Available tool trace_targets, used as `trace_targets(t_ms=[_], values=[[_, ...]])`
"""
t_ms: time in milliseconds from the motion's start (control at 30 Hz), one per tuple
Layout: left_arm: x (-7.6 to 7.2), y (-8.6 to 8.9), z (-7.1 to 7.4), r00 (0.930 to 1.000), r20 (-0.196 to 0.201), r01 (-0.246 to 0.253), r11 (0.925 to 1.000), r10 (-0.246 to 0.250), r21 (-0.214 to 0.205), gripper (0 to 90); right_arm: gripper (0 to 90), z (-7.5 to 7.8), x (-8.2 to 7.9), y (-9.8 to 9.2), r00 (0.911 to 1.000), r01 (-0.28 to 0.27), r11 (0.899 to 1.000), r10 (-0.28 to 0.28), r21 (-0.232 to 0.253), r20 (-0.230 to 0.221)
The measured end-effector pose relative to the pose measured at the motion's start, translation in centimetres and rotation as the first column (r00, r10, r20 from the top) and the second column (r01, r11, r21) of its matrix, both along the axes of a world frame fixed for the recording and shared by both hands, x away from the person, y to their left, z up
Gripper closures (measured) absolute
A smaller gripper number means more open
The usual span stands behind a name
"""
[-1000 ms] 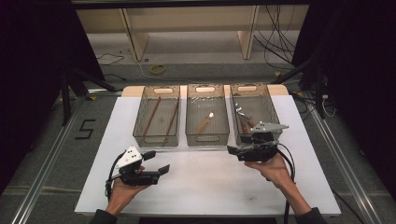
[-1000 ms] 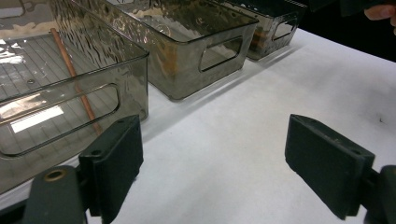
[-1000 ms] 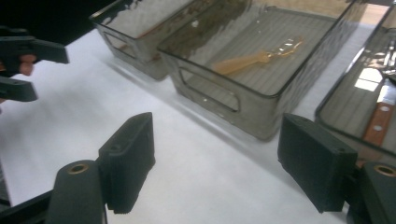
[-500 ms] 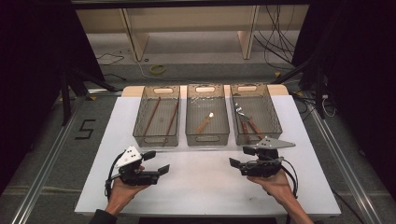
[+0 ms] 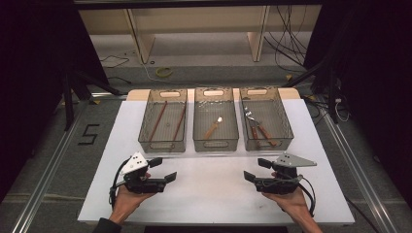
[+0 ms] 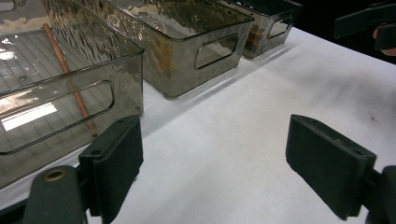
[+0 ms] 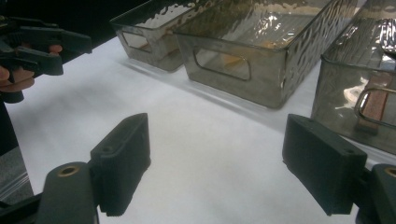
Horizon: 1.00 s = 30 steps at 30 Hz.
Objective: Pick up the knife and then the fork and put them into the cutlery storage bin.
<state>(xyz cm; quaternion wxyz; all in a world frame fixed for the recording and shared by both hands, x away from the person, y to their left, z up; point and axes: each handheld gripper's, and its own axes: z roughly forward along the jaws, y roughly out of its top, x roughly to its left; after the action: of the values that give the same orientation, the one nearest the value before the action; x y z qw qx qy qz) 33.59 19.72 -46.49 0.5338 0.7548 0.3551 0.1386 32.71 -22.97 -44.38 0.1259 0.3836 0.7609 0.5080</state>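
The white counter (image 5: 214, 194) carries three clear bins along its far edge. The right bin (image 5: 284, 127), nearest the right tool (image 5: 257, 171), holds a fork and wood-handled pieces. That tool sits low by the near edge, jaws just opened wide, nothing between them. The left tool (image 5: 163, 169), near edge too, gapes empty.

Three smoky clear bins in row across bench: left bin (image 5: 163, 141) holds two brown sticks (image 5: 158, 121), middle bin (image 5: 215, 141) wooden-handled spoon (image 5: 213, 128), right bin (image 5: 286, 127) wooden-handled fork and knife (image 5: 260, 130)
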Motion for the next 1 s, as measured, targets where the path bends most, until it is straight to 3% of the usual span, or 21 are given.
trace_targets(t_ms=[300,1000], values=[[0.03,0.00,-0.04,1.0000,0.000,0.002,1.0000,-0.002,0.001,18.3,23.8,-0.37,-0.66,-0.61,0.9998,0.014,1.000,-0.014,0.002,0.014],[0.04,-0.02,-0.03,1.0000,0.000,0.002,1.0000,-0.002,0.001,18.3,23.8,-0.54,-0.55,-0.62,0.9998,0.016,1.000,-0.016,-0.003,0.014]])
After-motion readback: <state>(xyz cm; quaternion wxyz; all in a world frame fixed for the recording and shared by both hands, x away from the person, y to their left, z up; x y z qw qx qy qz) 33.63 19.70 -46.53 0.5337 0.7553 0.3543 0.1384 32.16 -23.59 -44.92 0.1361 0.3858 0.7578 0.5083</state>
